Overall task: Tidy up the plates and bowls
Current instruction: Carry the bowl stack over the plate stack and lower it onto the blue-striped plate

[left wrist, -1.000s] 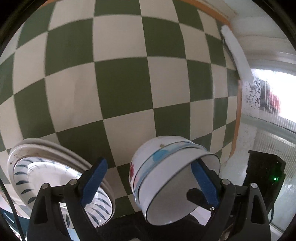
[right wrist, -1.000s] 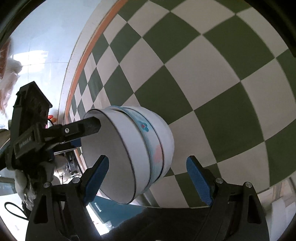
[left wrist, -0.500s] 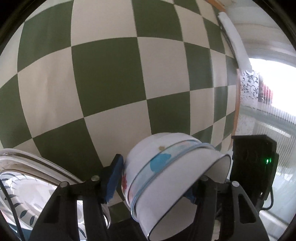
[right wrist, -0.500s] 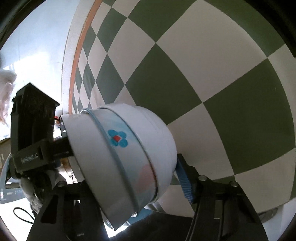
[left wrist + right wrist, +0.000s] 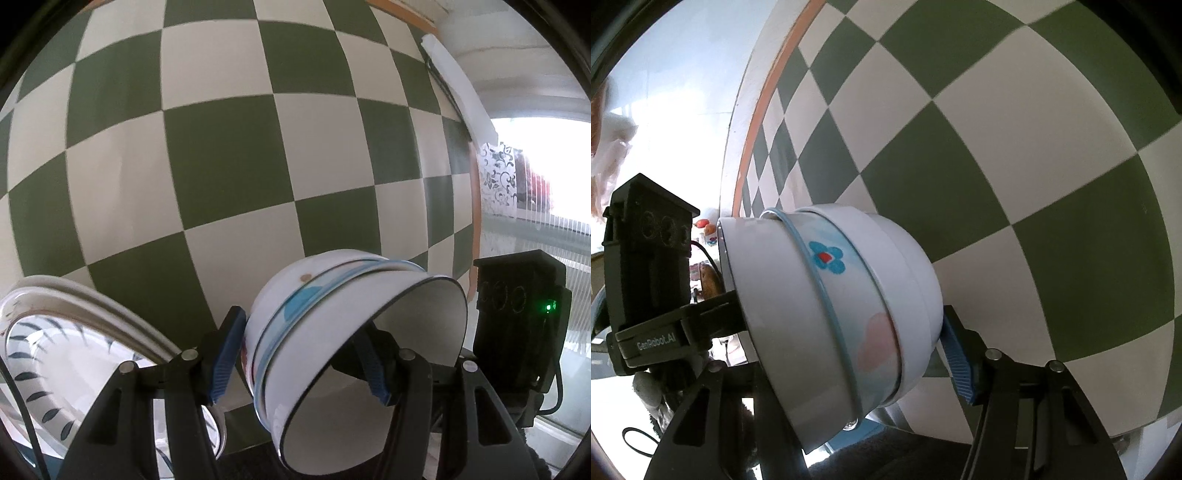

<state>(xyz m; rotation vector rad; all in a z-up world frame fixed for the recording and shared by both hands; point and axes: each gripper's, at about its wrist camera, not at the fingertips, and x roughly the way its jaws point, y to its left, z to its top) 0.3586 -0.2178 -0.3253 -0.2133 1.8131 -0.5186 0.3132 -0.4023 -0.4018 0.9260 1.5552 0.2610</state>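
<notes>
A nested stack of white bowls (image 5: 332, 332), one with a blue rim and blue flower, is held on its side above the green-and-white checked tablecloth (image 5: 221, 147). My left gripper (image 5: 299, 354) is shut on the stack, its blue pads (image 5: 225, 354) pressing outside and inside. My right gripper (image 5: 849, 354) is shut on the same stack of bowls (image 5: 842, 306) from the other side; only its right pad (image 5: 955, 358) shows. A stack of plates (image 5: 55, 350) with dark leaf marks lies at the lower left of the left wrist view.
The tablecloth's orange-trimmed edge (image 5: 764, 96) runs along the far side. A bright window with patterned curtain (image 5: 517, 173) lies beyond the table on the right. The other gripper's black body (image 5: 521, 317) is close beside the bowls.
Both grippers closed from open onto the stack of bowls. The bowls and grippers have risen a little from the cloth, and the plates show more again at left.
</notes>
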